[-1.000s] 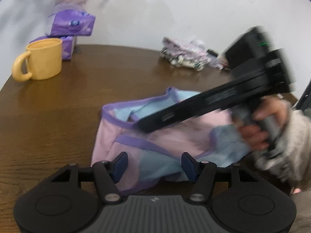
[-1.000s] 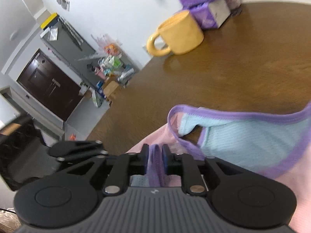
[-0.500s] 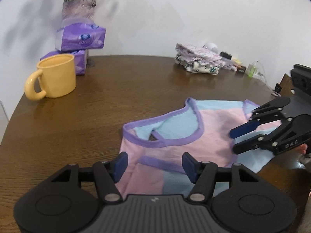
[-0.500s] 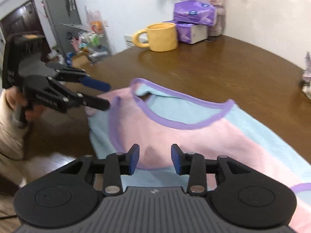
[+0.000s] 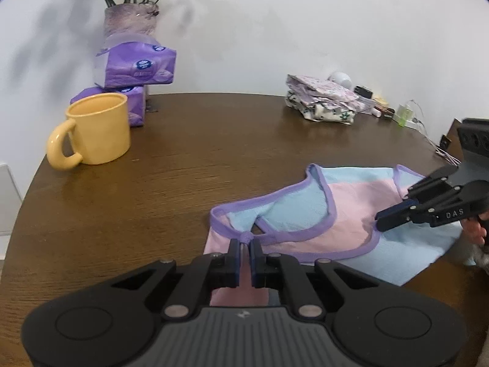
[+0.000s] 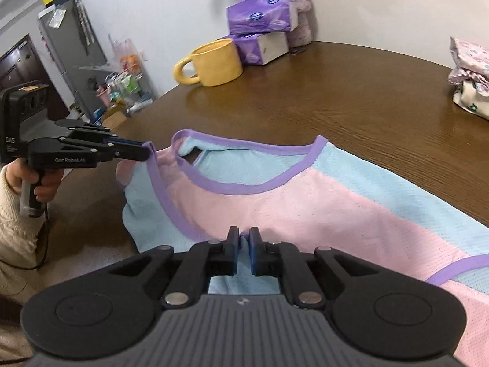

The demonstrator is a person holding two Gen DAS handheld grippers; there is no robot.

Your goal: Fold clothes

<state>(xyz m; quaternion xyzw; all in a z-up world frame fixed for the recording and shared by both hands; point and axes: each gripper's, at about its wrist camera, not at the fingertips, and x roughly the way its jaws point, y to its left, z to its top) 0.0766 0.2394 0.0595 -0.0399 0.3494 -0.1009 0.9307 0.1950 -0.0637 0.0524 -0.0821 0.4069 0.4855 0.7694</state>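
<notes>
Pink-and-blue sleeveless top (image 5: pixel 342 211) spread on round wooden table (image 5: pixel 183 165), left gripper (image 5: pixel 244 244) clamped on its purple-trimmed shoulder, right gripper (image 6: pixel 243 235) pinching pink fabric at the opposite side

The letters "DAS" stand in pale print on the black side of the right gripper (image 5: pixel 379 223), at the right edge of the left wrist view. In the right wrist view the left gripper (image 6: pixel 149 153), at the left, bears "GenRobot.AI" along its black arm, and "DAS" on the black camera box (image 6: pixel 21 122) above the hand, with smaller lines under it too small to read. The purple tissue packs (image 5: pixel 137 67) far on the table carry a round blue-and-white logo whose wording cannot be read.
</notes>
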